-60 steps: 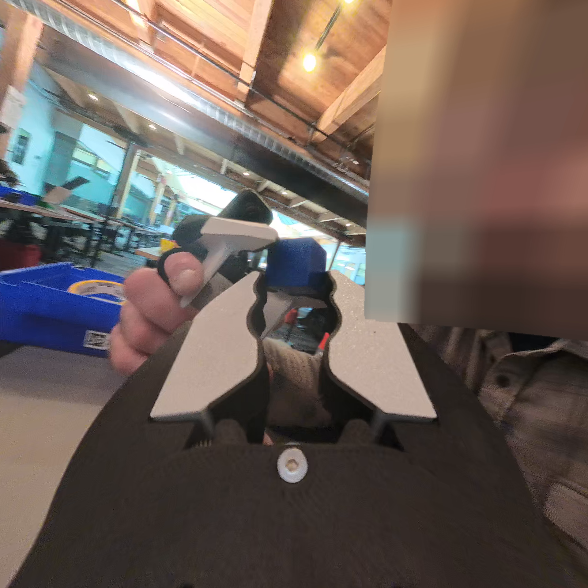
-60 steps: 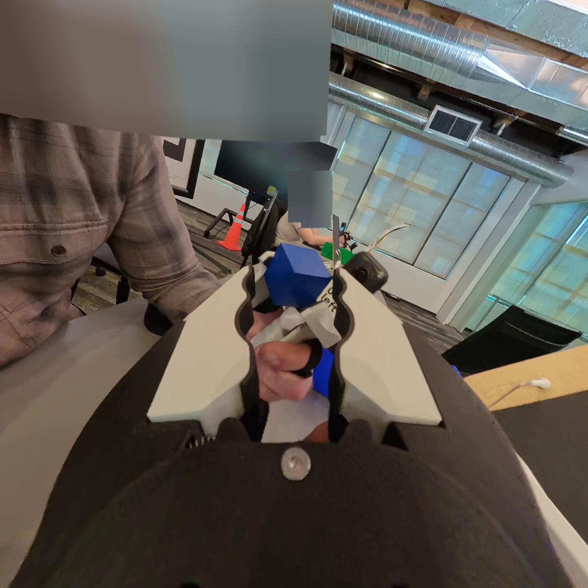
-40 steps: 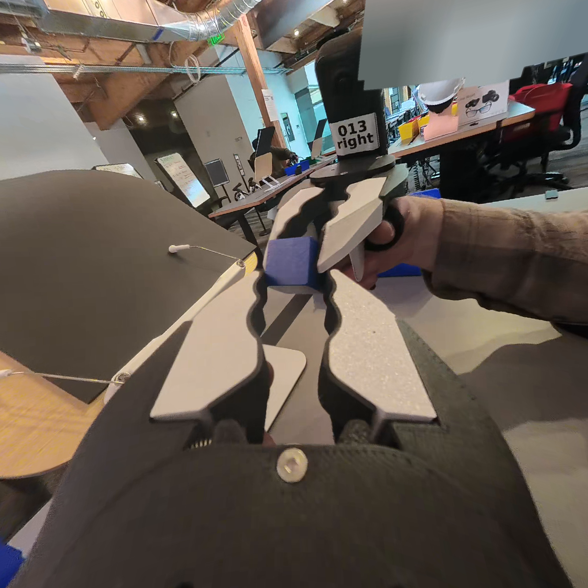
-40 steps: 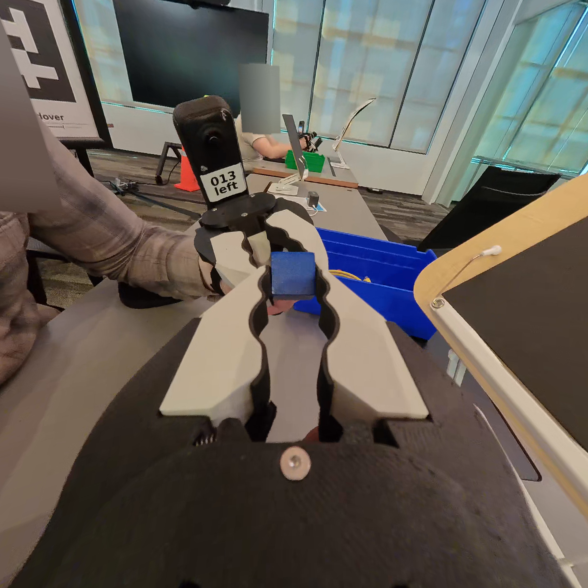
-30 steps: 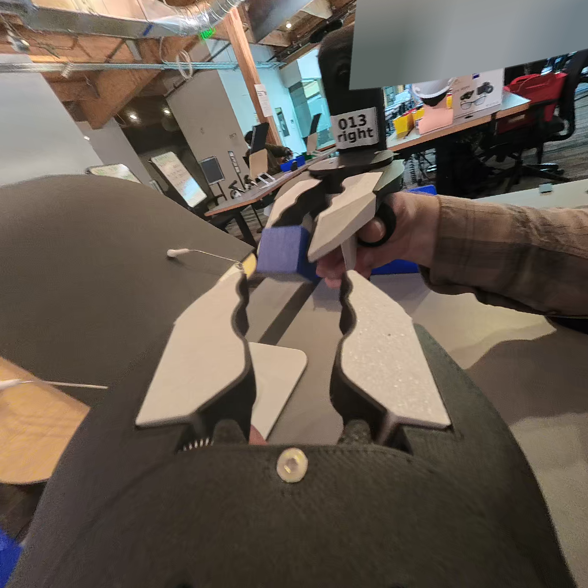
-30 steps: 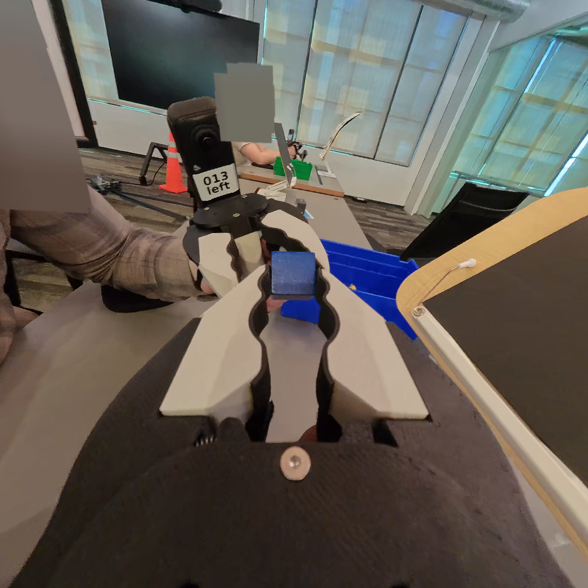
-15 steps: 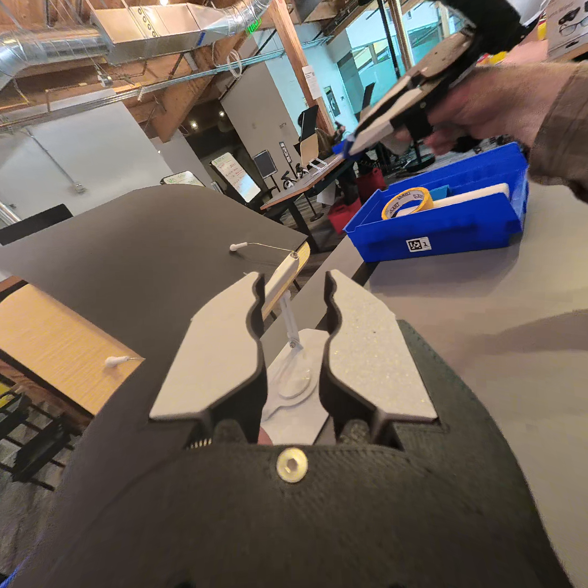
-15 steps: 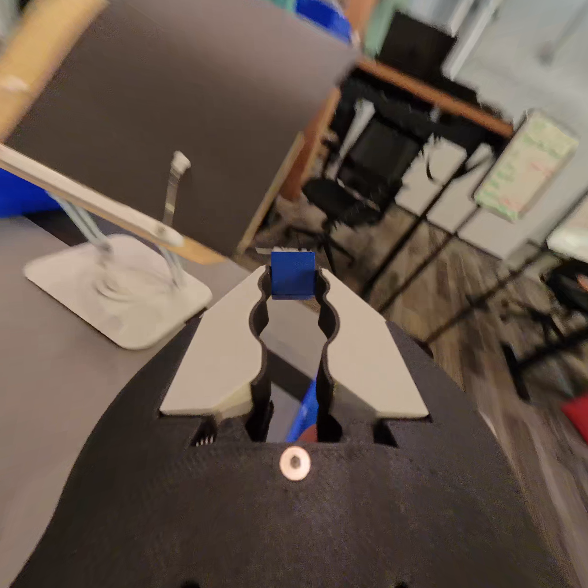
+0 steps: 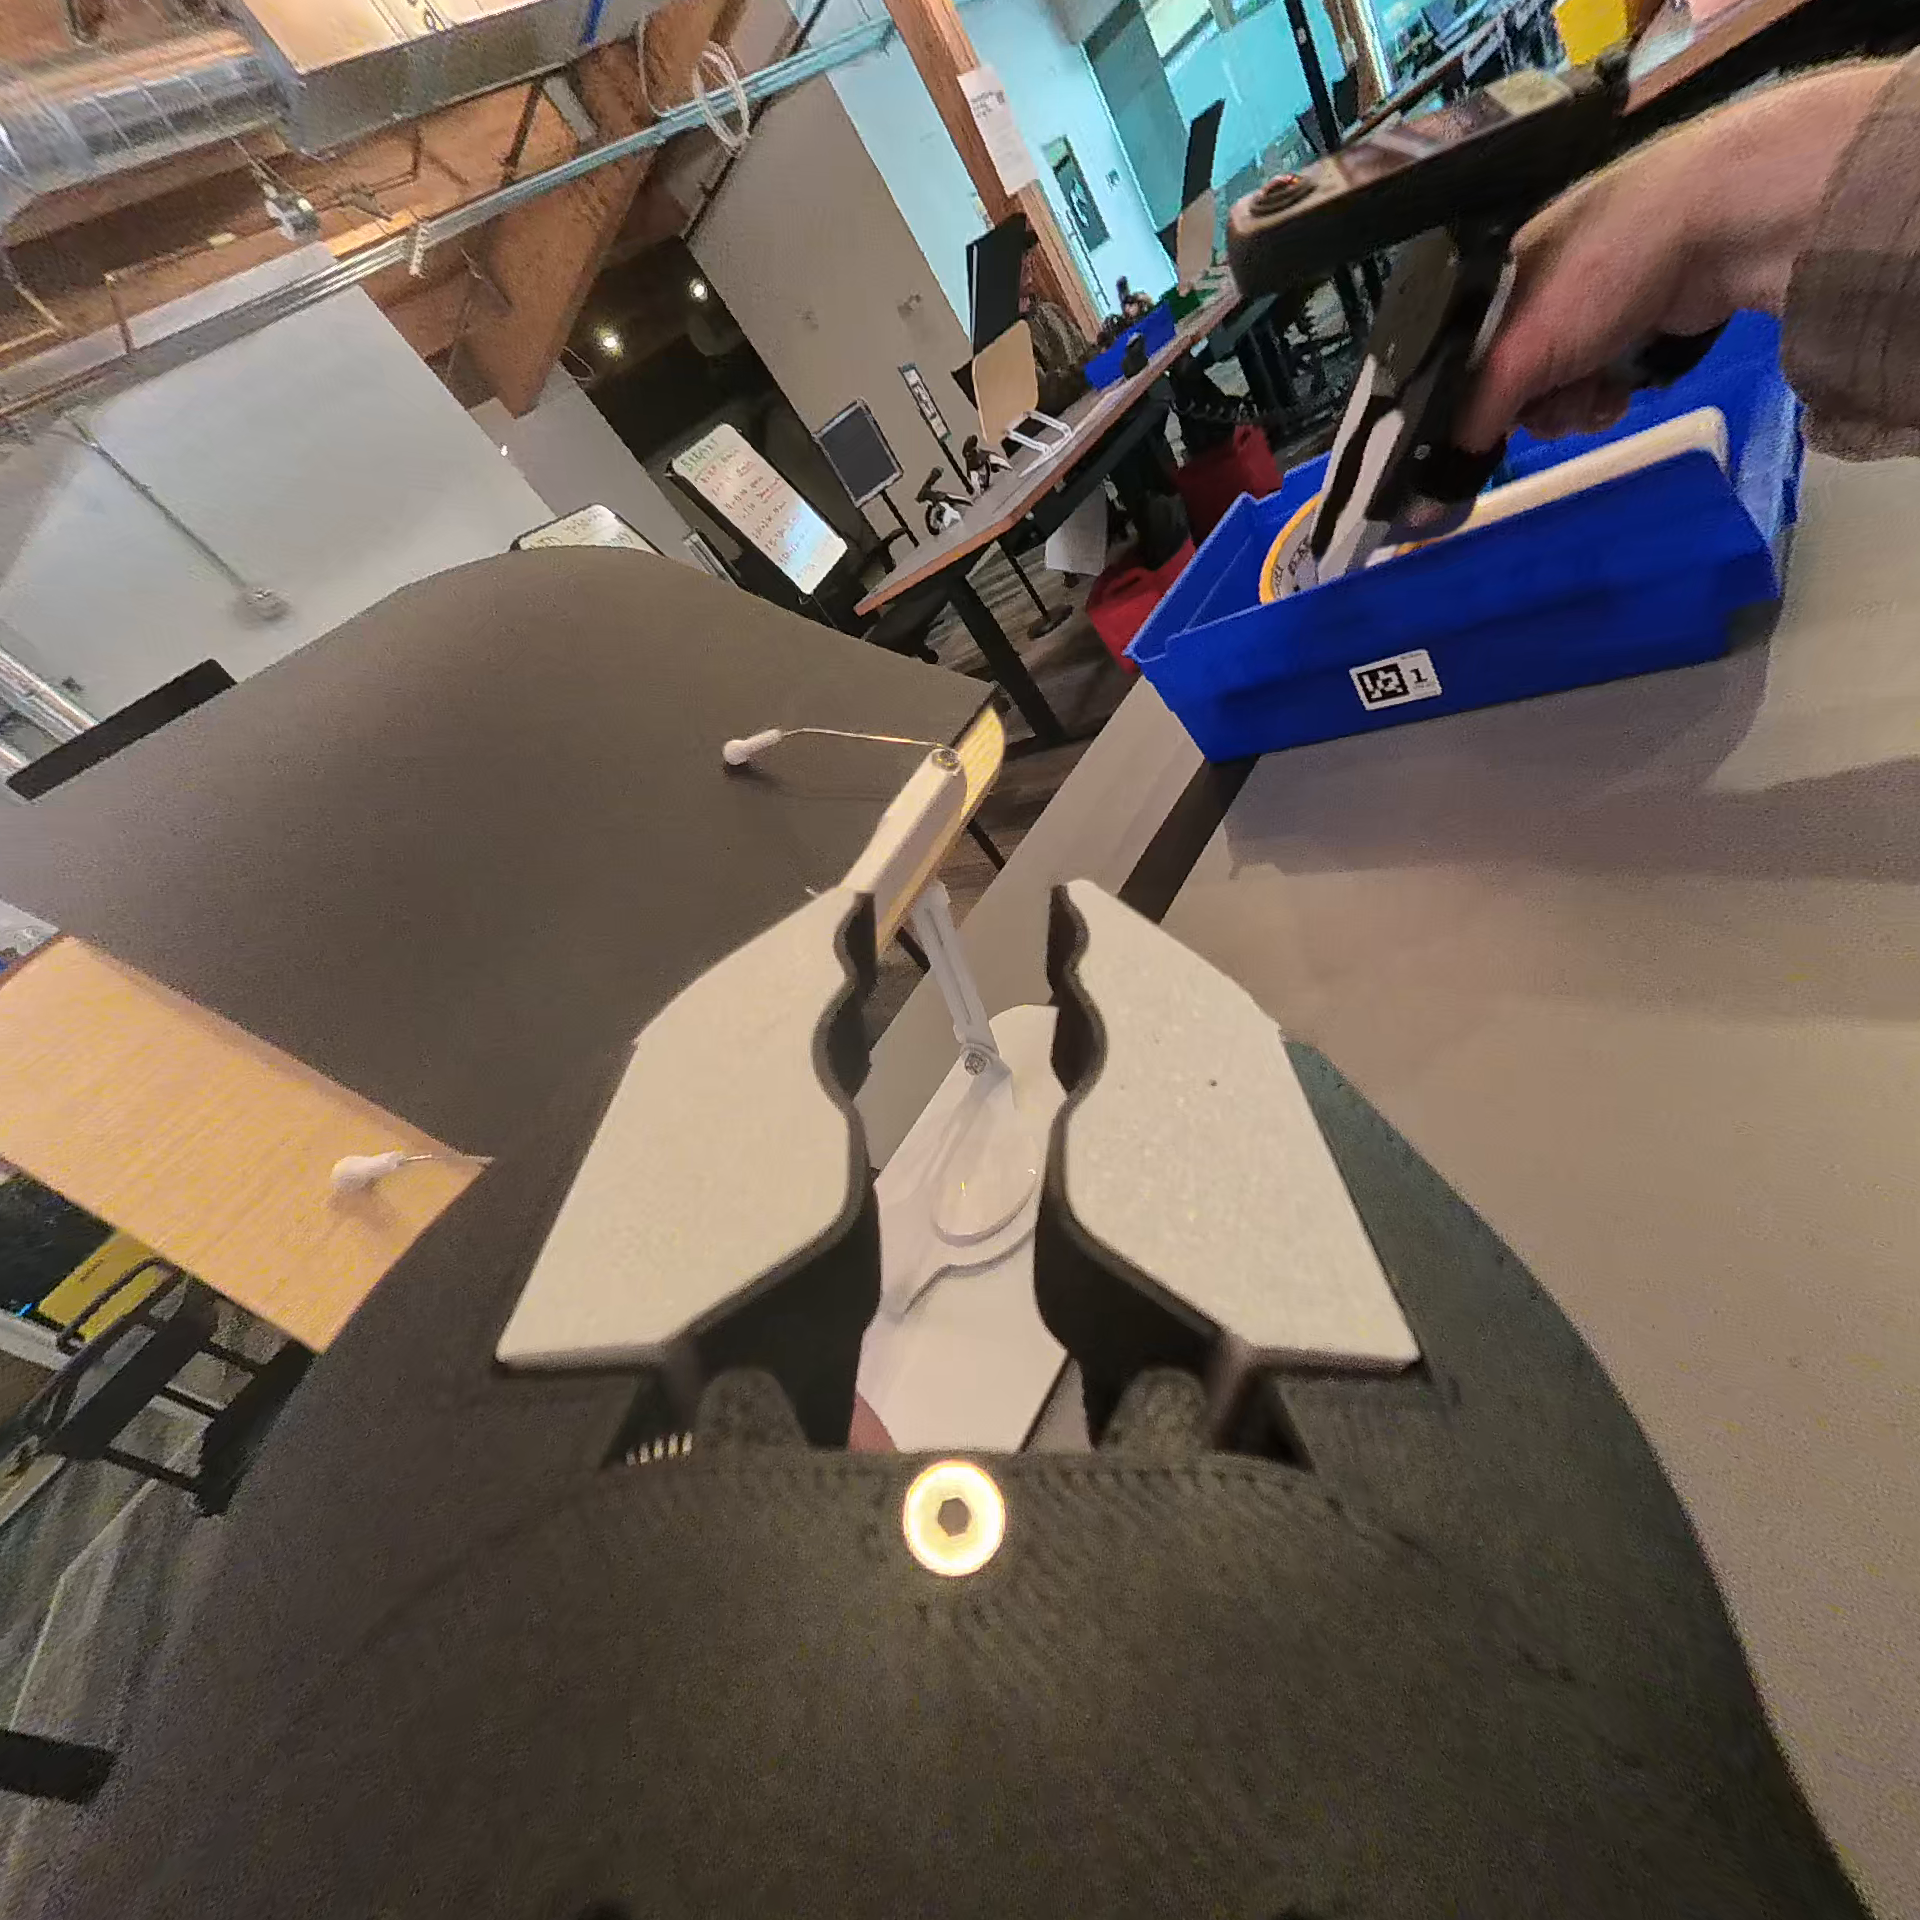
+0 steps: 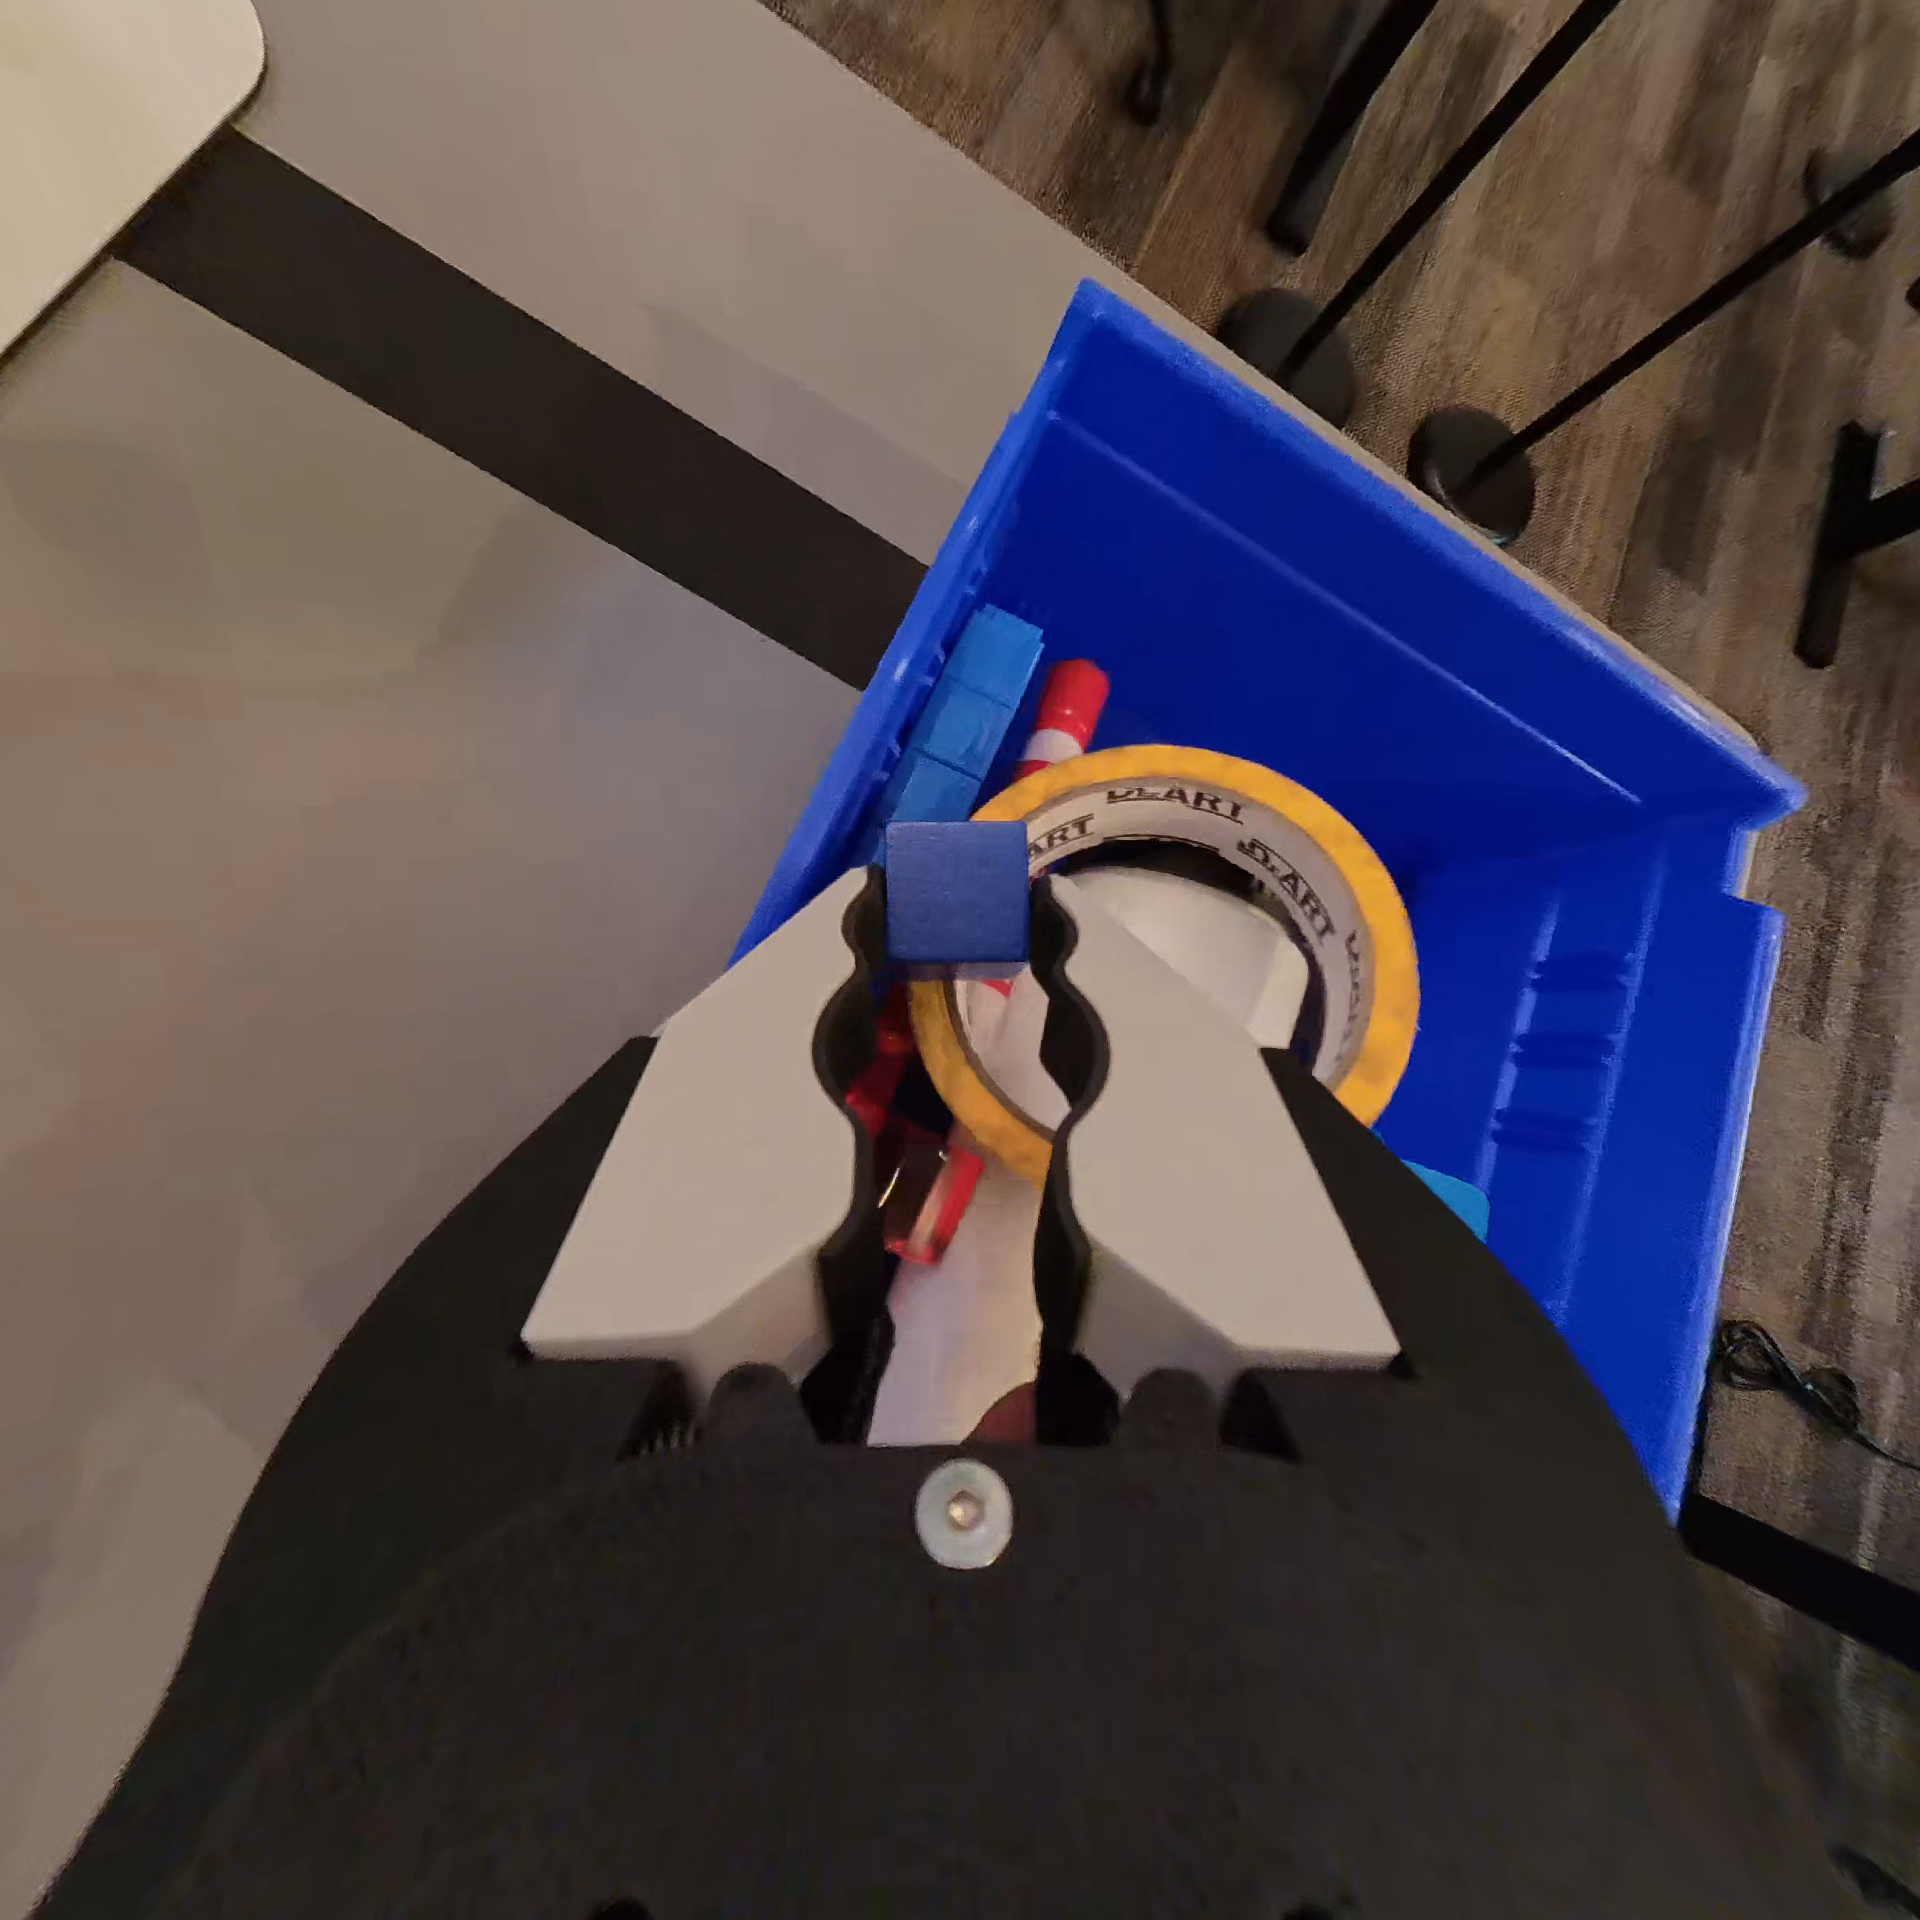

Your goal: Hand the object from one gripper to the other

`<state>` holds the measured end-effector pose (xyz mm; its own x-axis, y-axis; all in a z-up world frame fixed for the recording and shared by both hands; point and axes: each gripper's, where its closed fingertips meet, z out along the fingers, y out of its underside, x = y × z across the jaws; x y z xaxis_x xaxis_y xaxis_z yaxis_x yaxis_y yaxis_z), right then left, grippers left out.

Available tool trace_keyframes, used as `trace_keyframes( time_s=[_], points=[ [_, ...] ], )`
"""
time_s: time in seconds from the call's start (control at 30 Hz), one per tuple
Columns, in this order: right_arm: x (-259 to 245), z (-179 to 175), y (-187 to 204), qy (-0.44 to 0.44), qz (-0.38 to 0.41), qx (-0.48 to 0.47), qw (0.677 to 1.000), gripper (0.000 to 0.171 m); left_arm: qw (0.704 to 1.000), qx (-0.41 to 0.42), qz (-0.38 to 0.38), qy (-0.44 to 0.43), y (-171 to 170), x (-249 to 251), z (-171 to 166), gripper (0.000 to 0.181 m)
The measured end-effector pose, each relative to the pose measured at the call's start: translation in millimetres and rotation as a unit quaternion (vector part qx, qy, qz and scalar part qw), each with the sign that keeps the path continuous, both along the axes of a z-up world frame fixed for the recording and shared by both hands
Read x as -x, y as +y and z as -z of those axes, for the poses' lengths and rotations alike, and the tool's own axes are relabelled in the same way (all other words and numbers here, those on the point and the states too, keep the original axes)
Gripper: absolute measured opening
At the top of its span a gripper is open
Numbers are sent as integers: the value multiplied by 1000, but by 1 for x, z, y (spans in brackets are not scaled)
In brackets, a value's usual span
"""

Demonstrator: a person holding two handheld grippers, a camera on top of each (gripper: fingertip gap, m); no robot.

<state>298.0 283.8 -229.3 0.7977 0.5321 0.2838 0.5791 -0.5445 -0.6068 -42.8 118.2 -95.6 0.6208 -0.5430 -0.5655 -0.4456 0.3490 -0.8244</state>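
My right gripper [image 10: 954,906] is shut on a small blue cube [image 10: 954,883], held at its fingertips. It points down over a blue bin [image 10: 1351,644], just above a yellow tape roll [image 10: 1377,914]. In the left wrist view the right gripper [image 9: 1340,530] shows at the upper right, held by a hand and tipped down into the bin [image 9: 1455,623]; the cube is hidden there. My left gripper [image 9: 956,914] is open and empty, low over the grey table [image 9: 1558,1039], well apart from the bin.
The bin also holds a red marker [image 10: 1075,707], several light blue blocks [image 10: 982,707] and a white object [image 9: 1600,468]. A tilted black board [image 9: 468,779] on a white stand base [image 9: 977,1299] is in front of my left gripper. The table edge and the floor lie beyond the bin. Across from one pair of fingers to the other is roughly 40 centimeters.
The cube passed from my left gripper to my right. The right gripper swung away with it and now points down over the blue bin. My left gripper drew back empty.
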Motion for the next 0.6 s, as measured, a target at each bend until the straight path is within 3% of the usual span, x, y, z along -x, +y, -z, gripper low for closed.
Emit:
trace_keyframes(
  time_s=[0.37,0.6],
  points=[
    [-6,4,6,-74,3,-15,997,25,999,13,-2,37,3,-10,20,32],
    [-9,-2,9,-74,10,-28,997,39,999,7,-21,39,8,1,15,36]
  ],
)
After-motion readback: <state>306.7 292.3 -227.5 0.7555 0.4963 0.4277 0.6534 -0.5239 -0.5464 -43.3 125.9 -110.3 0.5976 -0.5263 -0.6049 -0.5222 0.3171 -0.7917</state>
